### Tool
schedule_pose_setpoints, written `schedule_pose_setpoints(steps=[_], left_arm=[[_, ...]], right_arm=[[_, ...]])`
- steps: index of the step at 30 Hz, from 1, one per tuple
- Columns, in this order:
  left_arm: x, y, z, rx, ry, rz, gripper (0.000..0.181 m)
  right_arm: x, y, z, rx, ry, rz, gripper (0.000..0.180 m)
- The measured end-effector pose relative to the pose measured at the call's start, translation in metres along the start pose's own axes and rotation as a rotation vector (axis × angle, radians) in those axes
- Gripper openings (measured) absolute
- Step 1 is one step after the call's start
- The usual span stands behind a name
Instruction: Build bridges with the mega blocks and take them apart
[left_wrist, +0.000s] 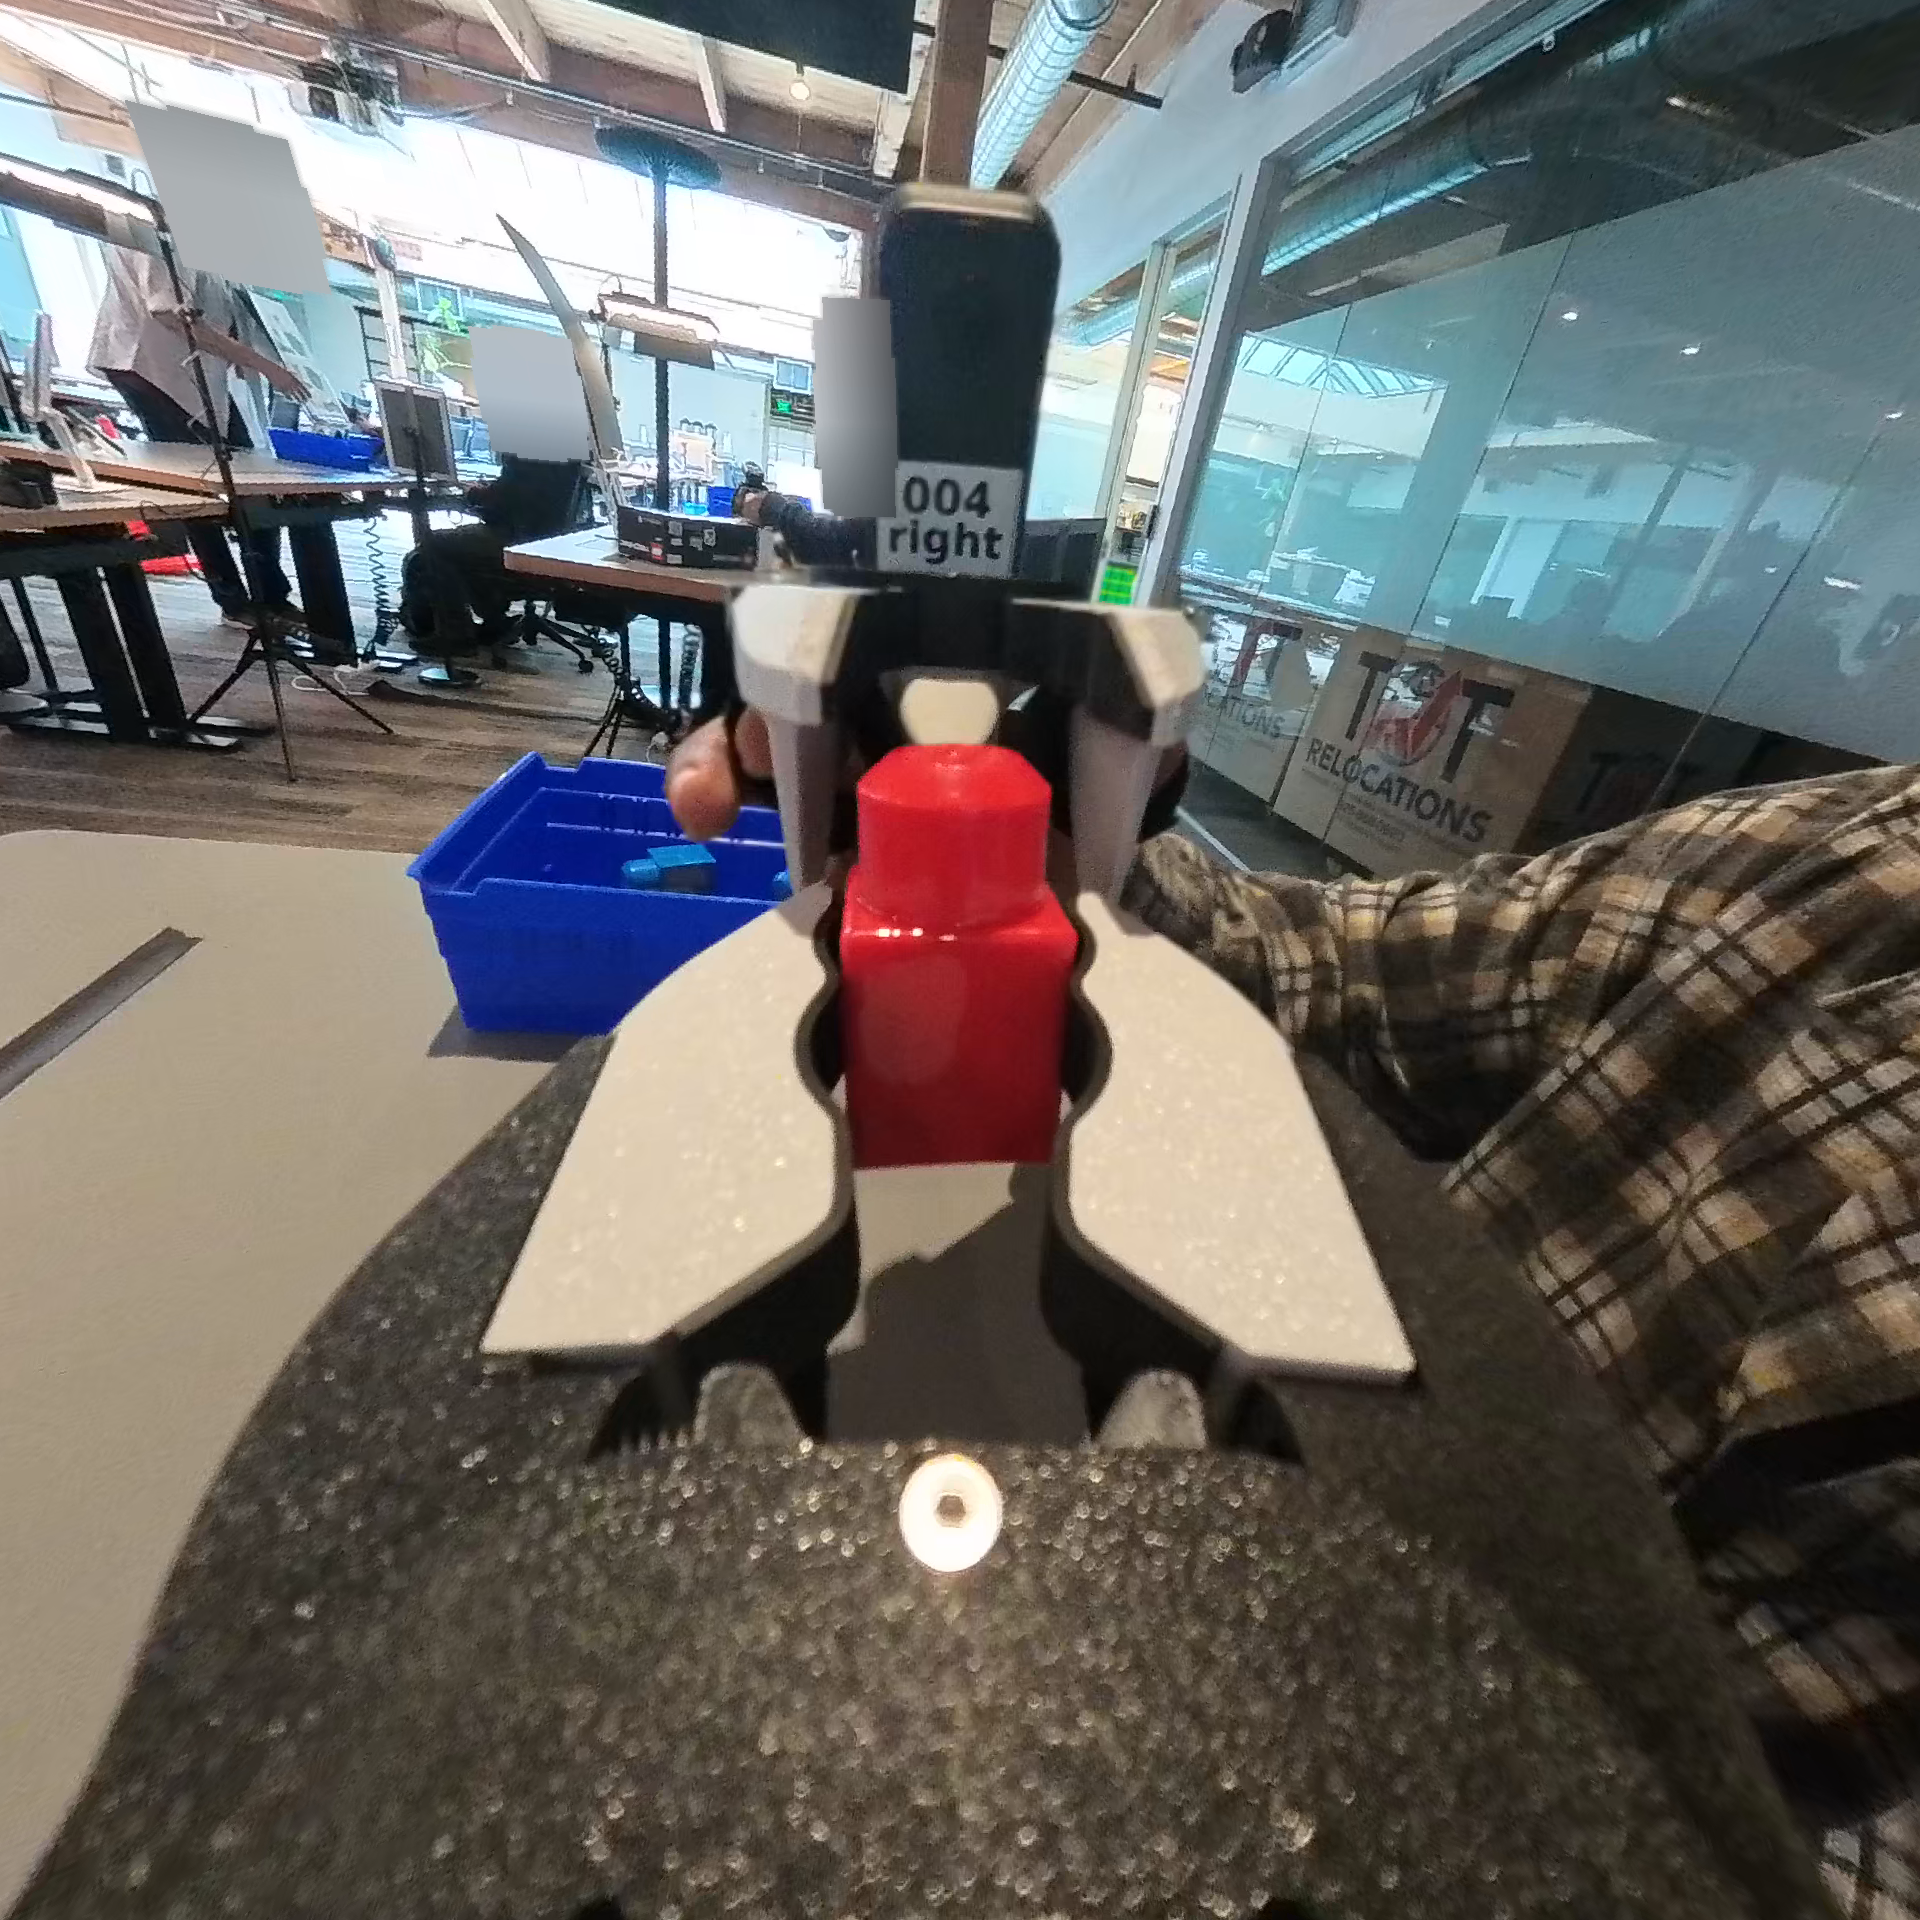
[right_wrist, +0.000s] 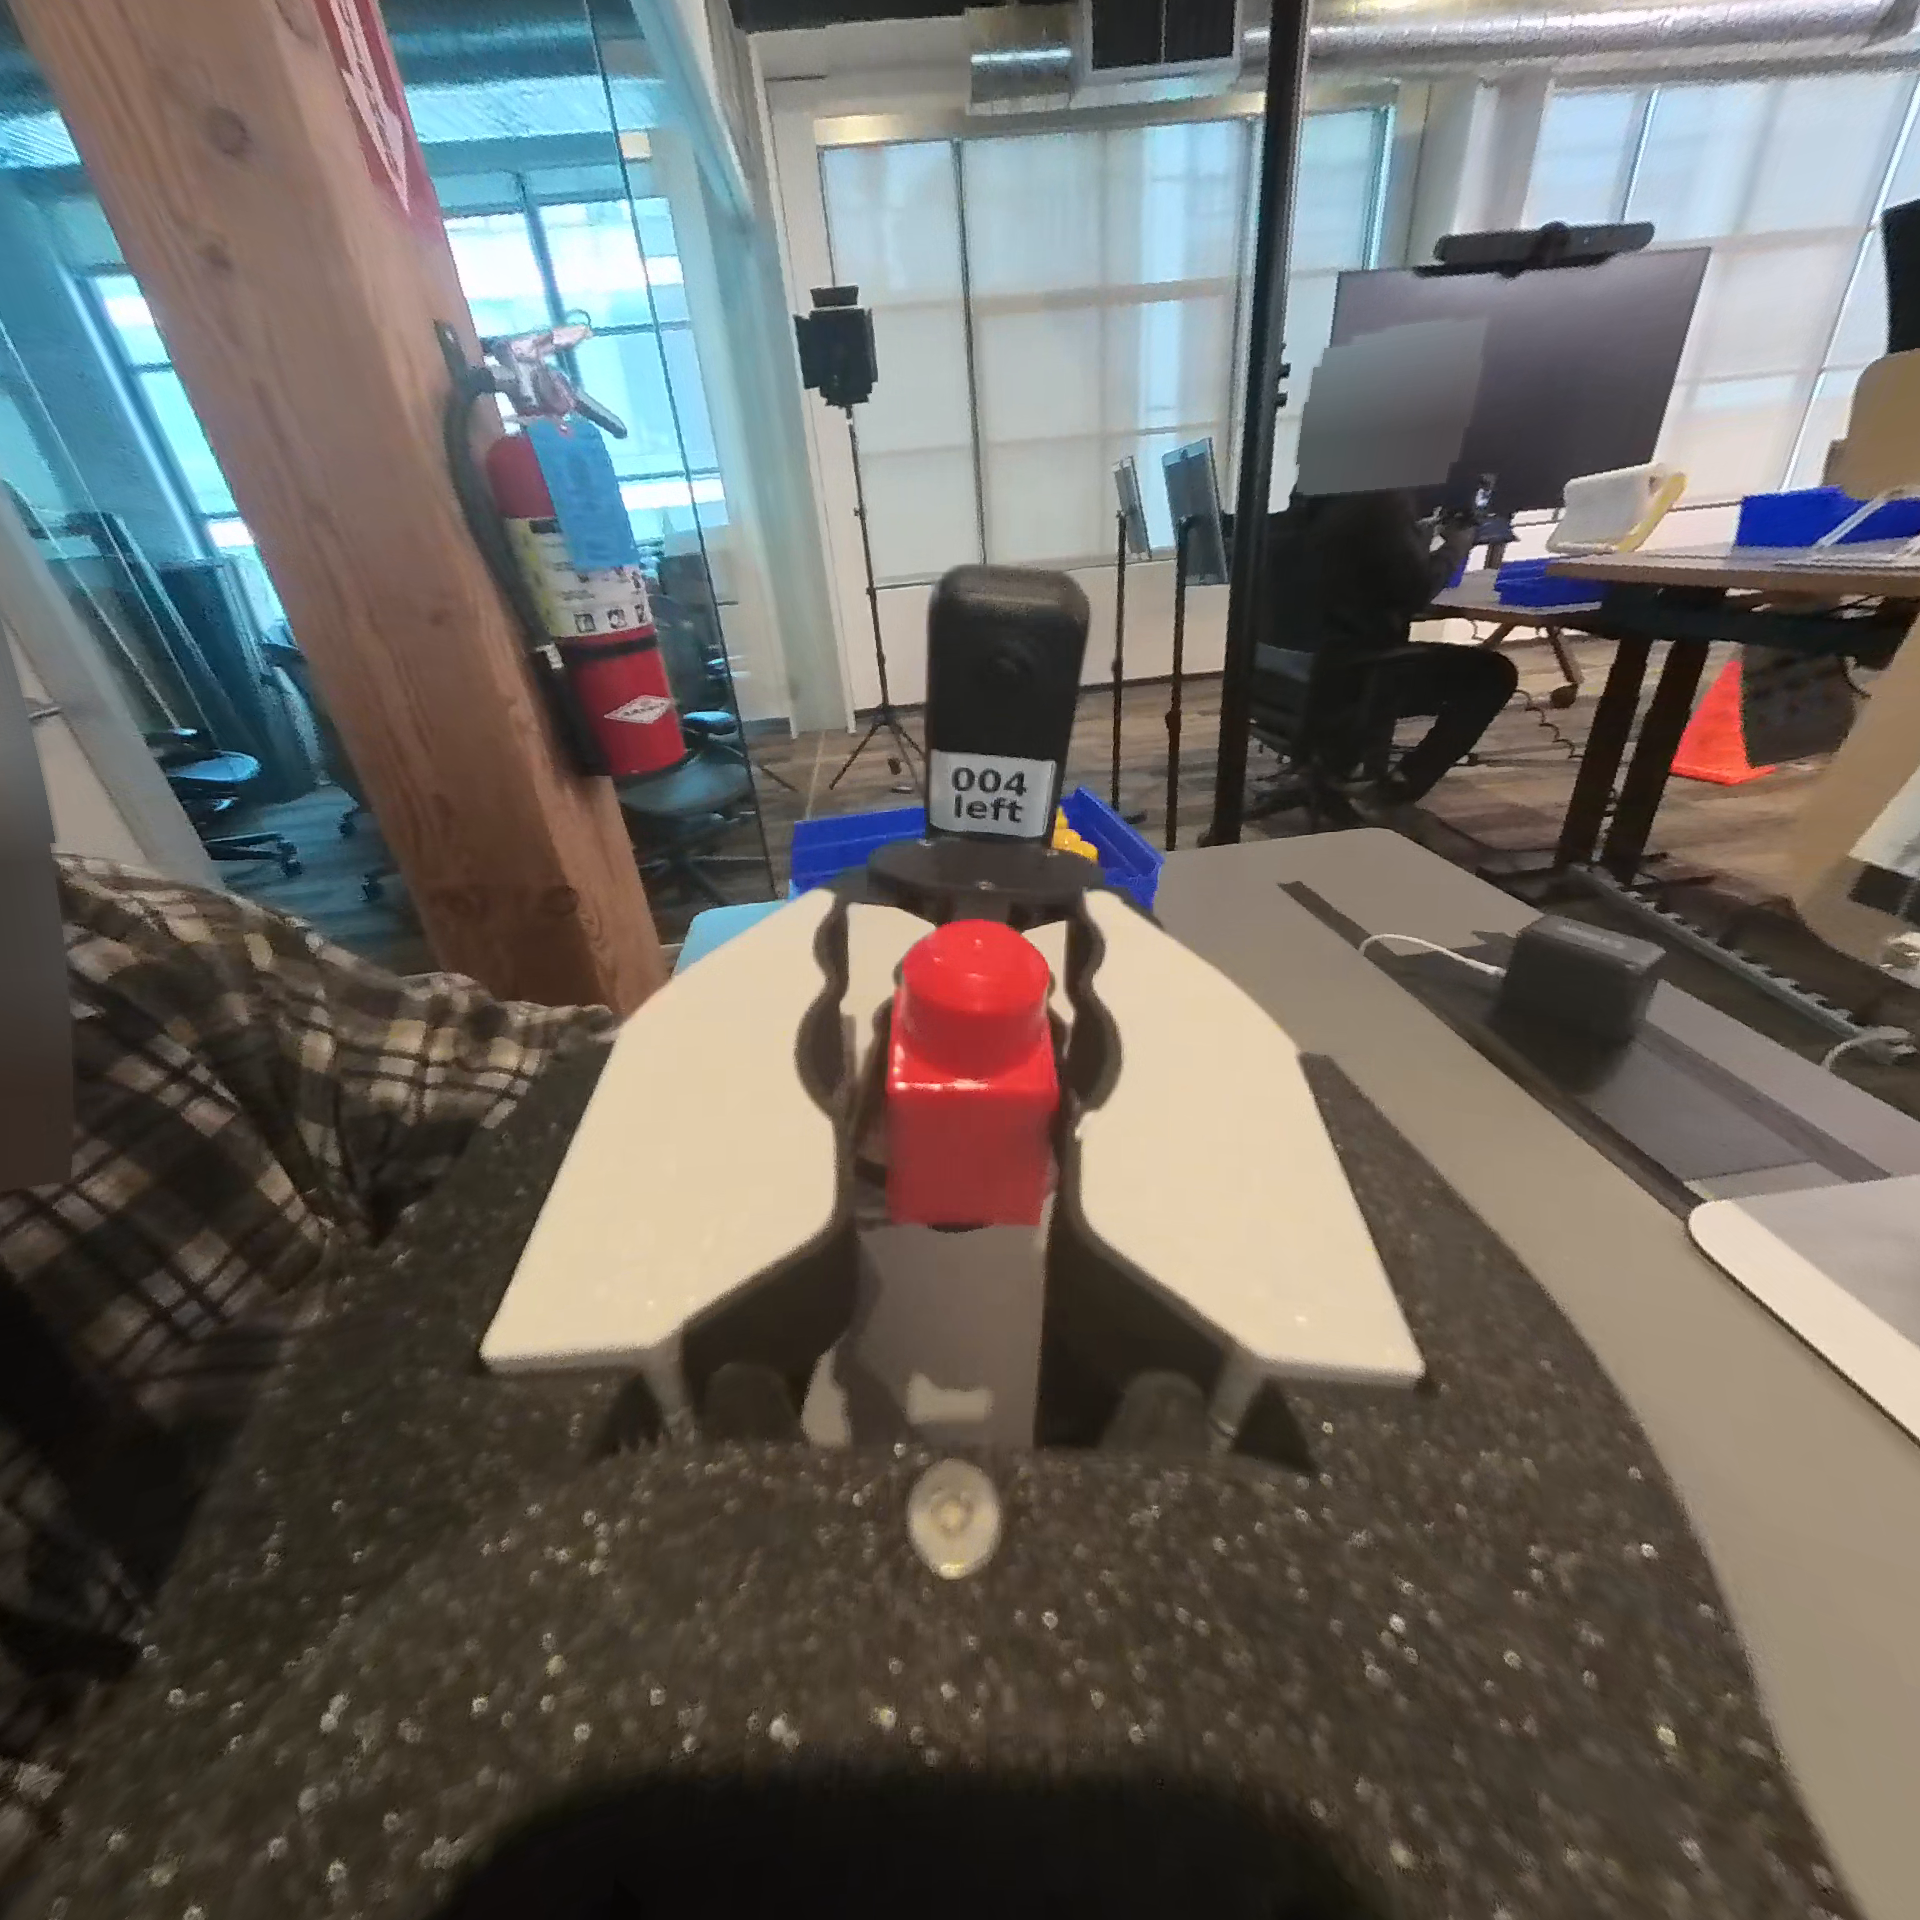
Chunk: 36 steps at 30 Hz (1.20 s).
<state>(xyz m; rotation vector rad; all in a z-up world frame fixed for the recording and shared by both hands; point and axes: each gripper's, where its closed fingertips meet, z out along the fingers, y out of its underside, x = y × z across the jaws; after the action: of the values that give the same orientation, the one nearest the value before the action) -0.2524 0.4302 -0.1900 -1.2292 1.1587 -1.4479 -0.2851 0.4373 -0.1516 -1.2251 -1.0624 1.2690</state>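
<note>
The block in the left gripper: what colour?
Red, clearest in the left wrist view.

This is an open-plan office used as a lab: rows of standing work tables (left_wrist: 156, 488), glass meeting-room walls (left_wrist: 1558, 468), a large monitor (right_wrist: 1507, 364), office chairs (right_wrist: 223, 790), light stands on tripods (right_wrist: 847, 436), a fire extinguisher (right_wrist: 592, 623) on a wooden pillar (right_wrist: 312, 468).

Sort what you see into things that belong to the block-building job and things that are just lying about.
Belongs to the job: red block, left tool, right tool, blue bin, blue blocks inside it.

Just lying about: fire extinguisher, orange cone, dark box, light stand.
</note>
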Motion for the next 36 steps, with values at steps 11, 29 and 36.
schedule_pose_setpoints(steps=[11, 29, 36], left_arm=[[0.012, -0.006, 0.003, 0.041, 0.062, 0.025, 0.04], [0.01, 0.0, 0.01, -0.04, 0.032, -0.006, 0.089], [0.009, 0.005, 0.009, -0.061, 0.026, -0.001, 0.085]], right_arm=[[-0.008, 0.006, 0.006, -0.055, -0.055, 0.021, 0.029], [0.062, 0.123, -0.391, -0.614, 1.014, 0.247, 0.03], [0.071, 0.101, -0.382, -0.477, 1.009, 0.209, 0.044]])
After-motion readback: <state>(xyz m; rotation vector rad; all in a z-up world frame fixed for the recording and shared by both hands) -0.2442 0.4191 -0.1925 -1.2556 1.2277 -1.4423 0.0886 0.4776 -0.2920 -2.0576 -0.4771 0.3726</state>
